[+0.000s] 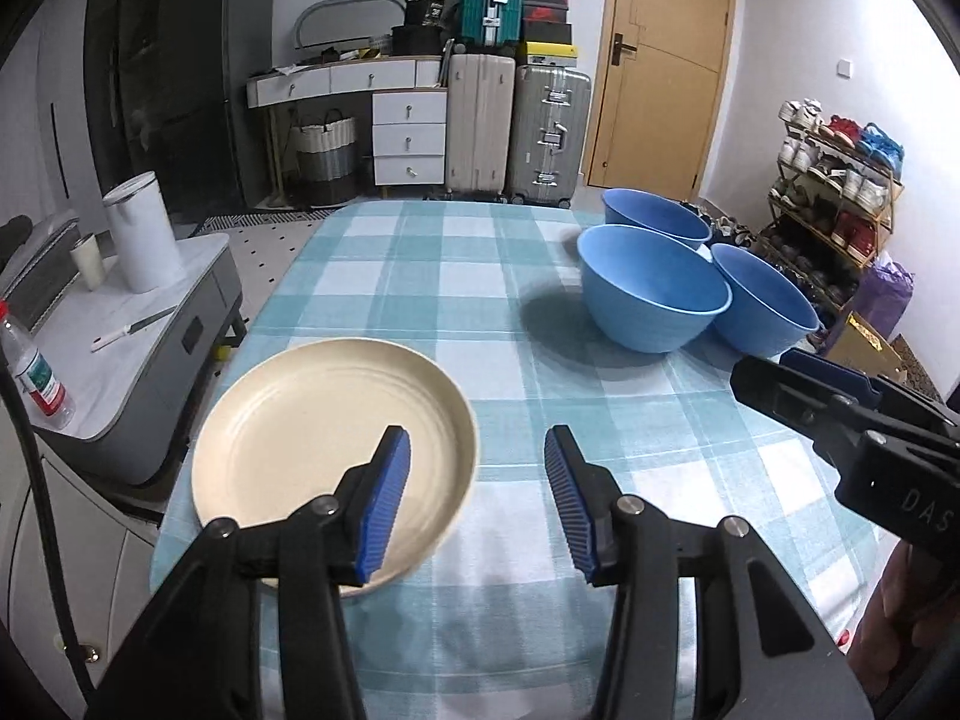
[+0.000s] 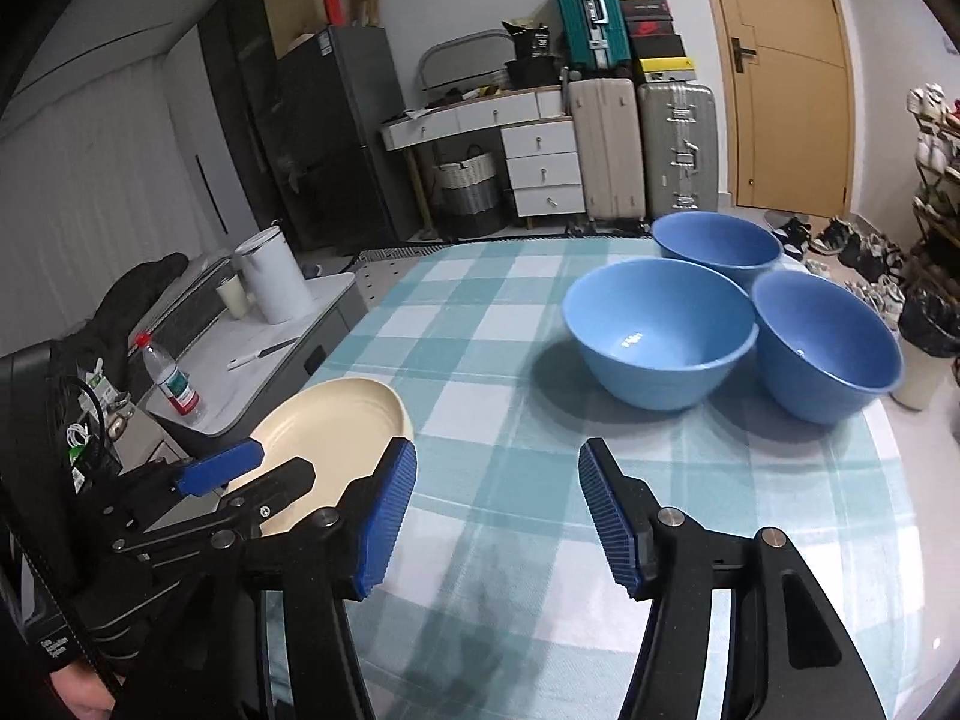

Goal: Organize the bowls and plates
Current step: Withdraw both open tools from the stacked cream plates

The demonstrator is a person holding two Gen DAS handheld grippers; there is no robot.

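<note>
A cream plate [image 1: 324,456] lies near the left edge of the checked tablecloth [image 1: 456,300]. Three blue bowls stand upright and close together at the far right: a middle one [image 1: 654,288], one behind it [image 1: 654,216] and one to its right [image 1: 762,300]. My left gripper [image 1: 477,444] is open and holds nothing; its left finger hangs over the plate's right side. My right gripper [image 2: 498,456] is open above bare cloth, short of the bowls [image 2: 657,330], with nothing between its fingers. The right wrist view shows the left gripper [image 2: 264,471] over the plate [image 2: 336,438].
A grey side cabinet [image 1: 150,360] left of the table carries a white canister [image 1: 141,234], a cup, a knife and a water bottle [image 1: 36,372]. Suitcases, drawers and a door stand behind the table. A shoe rack [image 1: 834,198] is at the right.
</note>
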